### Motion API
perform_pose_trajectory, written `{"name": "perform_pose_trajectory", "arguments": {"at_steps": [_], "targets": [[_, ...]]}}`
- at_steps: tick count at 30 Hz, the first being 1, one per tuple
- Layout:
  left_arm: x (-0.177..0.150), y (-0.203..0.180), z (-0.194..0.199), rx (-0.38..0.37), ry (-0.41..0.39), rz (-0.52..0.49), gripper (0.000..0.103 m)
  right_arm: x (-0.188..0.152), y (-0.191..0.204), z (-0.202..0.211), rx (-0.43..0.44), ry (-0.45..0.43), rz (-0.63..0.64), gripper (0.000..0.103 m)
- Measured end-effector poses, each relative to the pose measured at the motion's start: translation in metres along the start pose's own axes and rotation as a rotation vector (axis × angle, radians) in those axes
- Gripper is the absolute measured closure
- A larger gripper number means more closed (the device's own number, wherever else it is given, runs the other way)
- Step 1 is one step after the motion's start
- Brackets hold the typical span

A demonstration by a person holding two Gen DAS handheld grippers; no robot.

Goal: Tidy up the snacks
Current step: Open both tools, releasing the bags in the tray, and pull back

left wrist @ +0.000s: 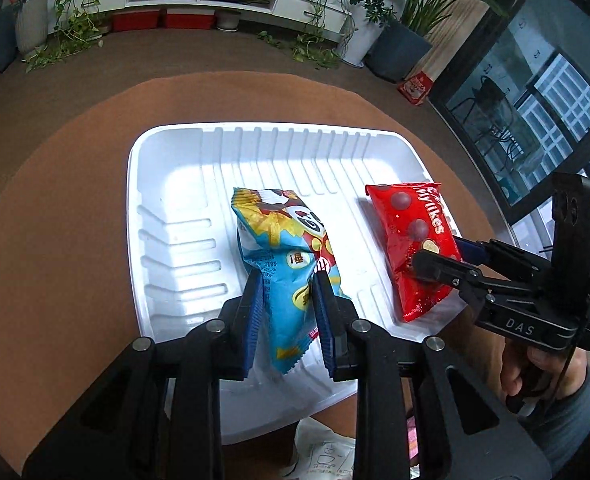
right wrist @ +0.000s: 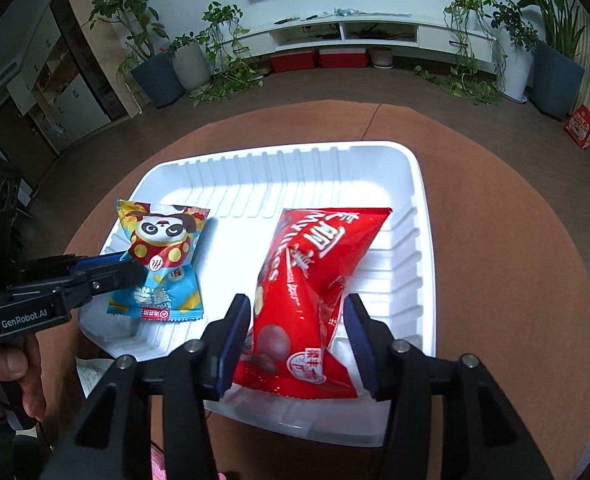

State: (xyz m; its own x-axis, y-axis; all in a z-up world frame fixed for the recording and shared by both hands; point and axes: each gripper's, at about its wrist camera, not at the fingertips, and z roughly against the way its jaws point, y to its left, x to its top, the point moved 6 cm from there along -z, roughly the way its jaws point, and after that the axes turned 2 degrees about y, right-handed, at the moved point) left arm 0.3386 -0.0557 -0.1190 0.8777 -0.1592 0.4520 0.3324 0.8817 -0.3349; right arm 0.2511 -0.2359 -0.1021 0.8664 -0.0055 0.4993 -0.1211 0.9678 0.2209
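- Two snack packets sit over a white ribbed tray (left wrist: 175,152) on the round brown worktop (left wrist: 55,200).
- Left gripper (left wrist: 287,300) pinches the blue panda packet (left wrist: 283,248).
- Right gripper (right wrist: 295,336) pinches the red Mylikes packet (right wrist: 315,280).

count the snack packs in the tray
2. The blue pack lies on the tray's left side, in the left gripper. The red pack lies on the right, between the right gripper's jaws. None looks hidden.

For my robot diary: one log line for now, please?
left gripper: shut on blue snack | right gripper: around red snack, grip unclear | both over white tray
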Motion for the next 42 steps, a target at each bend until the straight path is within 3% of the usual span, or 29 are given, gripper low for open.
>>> {"name": "perform_pose_trajectory", "arguments": {"at_steps": [1,4,6,12,15,19,22,26,33,37,42], "targets": [[-0.001,-0.001,0.003,-0.005,-0.004,0.001,0.073,0.001,-0.001,0.001,0.003,-0.004,-0.002,0.05],[-0.001,-0.004,0.012,-0.013,-0.026,-0.008,0.039,0.004,-0.003,0.005,0.005,-0.018,-0.005,0.045],[0.0,-0.009,0.018,-0.014,-0.045,-0.021,0.037,0.003,-0.004,0.009,0.009,-0.028,-0.01,0.041],[-0.004,-0.015,0.045,-0.013,-0.09,-0.041,0.029,0.006,-0.009,0.027,0.034,-0.074,-0.036,0.04],[-0.012,-0.016,0.072,0.001,-0.134,-0.053,0.0,0.008,-0.01,0.038,0.075,-0.104,-0.054,0.034],[-0.031,-0.019,0.115,0.06,-0.232,-0.121,0.0,0.007,-0.008,0.058,0.144,-0.153,-0.066,0.028],[-0.053,-0.028,0.152,0.143,-0.348,-0.227,0.0,0.005,-0.006,0.076,0.182,-0.214,-0.074,0.018],[-0.088,-0.029,0.194,0.241,-0.42,-0.252,0.0,-0.006,0.003,0.095,0.286,-0.244,-0.1,0.002],[-0.164,-0.033,0.257,0.344,-0.54,-0.242,0.0,-0.055,0.025,0.135,0.385,-0.287,-0.121,0.0],[-0.204,-0.033,0.284,0.403,-0.612,-0.229,0.0,-0.103,0.043,0.152,0.492,-0.28,-0.136,0.0],[-0.239,-0.038,0.306,0.428,-0.674,-0.236,0.0,-0.152,0.063,0.151,0.477,-0.215,-0.098,0.0]]}}
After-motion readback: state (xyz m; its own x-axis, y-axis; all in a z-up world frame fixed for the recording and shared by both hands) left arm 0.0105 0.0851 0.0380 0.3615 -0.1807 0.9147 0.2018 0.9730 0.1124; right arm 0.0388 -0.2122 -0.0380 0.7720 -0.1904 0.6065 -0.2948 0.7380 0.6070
